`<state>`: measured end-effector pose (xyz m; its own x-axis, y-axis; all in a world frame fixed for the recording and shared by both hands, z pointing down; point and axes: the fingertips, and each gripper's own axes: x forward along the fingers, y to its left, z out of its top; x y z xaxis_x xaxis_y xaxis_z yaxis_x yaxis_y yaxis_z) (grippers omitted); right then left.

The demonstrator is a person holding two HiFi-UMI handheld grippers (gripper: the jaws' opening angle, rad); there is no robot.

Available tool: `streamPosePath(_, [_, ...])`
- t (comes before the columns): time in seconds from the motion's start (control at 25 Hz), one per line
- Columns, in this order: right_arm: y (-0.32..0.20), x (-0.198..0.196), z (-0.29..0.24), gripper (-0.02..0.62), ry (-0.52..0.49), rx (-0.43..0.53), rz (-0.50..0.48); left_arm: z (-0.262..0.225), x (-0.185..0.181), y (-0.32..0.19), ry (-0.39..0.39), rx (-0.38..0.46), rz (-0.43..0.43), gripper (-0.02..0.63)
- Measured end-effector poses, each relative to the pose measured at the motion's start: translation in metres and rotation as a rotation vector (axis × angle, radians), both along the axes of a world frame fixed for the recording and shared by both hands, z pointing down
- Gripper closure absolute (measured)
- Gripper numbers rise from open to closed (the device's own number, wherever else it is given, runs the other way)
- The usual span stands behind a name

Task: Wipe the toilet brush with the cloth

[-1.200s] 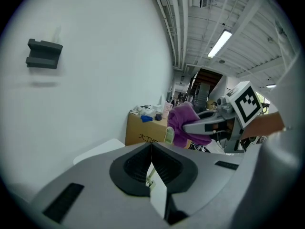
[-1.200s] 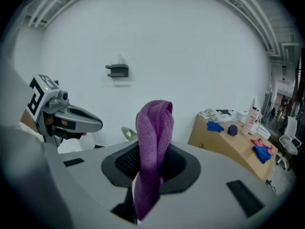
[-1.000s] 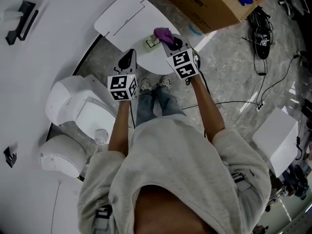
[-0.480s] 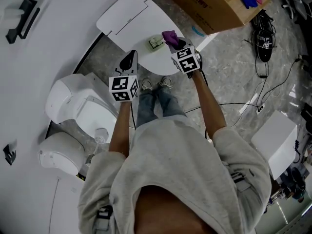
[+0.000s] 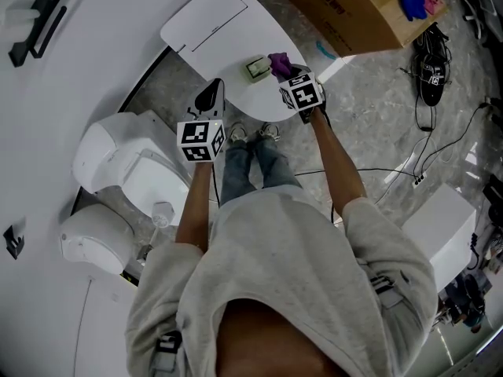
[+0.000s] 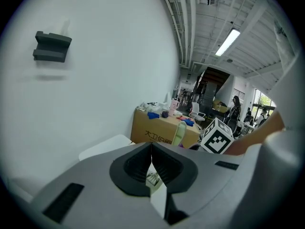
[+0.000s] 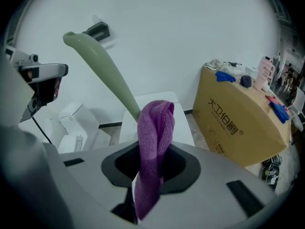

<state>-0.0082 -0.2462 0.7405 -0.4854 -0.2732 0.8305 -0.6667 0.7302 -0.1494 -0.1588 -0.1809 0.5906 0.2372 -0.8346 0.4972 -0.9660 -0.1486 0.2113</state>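
The pale green toilet brush (image 5: 255,68) stands on the round white table (image 5: 212,22). Its long handle (image 7: 107,70) slants up to the left just beyond my right gripper (image 7: 148,168), which is shut on a purple cloth (image 7: 153,142). In the head view the cloth (image 5: 278,61) hangs right beside the brush, held by the right gripper (image 5: 288,74). My left gripper (image 5: 211,94) hovers left of the brush near the table's edge, jaws shut with nothing between them. From the left gripper (image 6: 151,155) the green handle (image 6: 179,133) shows ahead to the right.
A white toilet (image 5: 126,171) stands at the left by the wall. A large cardboard box (image 5: 346,6) sits behind the table. Cables (image 5: 416,163) and shoes (image 5: 431,77) lie on the floor at right, near a white box (image 5: 444,226).
The right gripper has carried the purple cloth a little forward, closer to the brush. The left gripper has shifted only slightly.
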Motion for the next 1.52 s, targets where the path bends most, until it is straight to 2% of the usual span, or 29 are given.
streamPosePath(0.32, [0.006, 0.000, 0.037, 0.494, 0.009, -0.144, 0.092, 0.002, -0.006, -0.006, -0.002, -0.006, -0.012, 0.586])
streamPosePath(0.64, [0.029, 0.006, 0.067, 0.494, 0.081, -0.244, 0.072, 0.004, -0.013, -0.006, -0.007, -0.011, -0.021, 0.586])
streamPosePath(0.88, [0.049, 0.016, 0.072, 0.494, 0.099, -0.264, 0.060, 0.004, -0.013, -0.007, -0.005, -0.009, -0.010, 0.586])
streamPosePath(1.16, [0.045, 0.032, 0.048, 0.494, 0.056, -0.198, 0.150, -0.003, -0.003, -0.014, -0.002, 0.014, 0.024, 0.586])
streamPosePath(1.36, [0.027, 0.043, 0.015, 0.494, -0.024, -0.098, 0.211, -0.017, 0.004, -0.021, -0.009, 0.042, 0.049, 0.586])
streamPosePath(1.52, [0.008, 0.052, -0.030, 0.494, -0.074, 0.026, 0.251, -0.034, 0.006, -0.027, -0.018, 0.081, 0.059, 0.586])
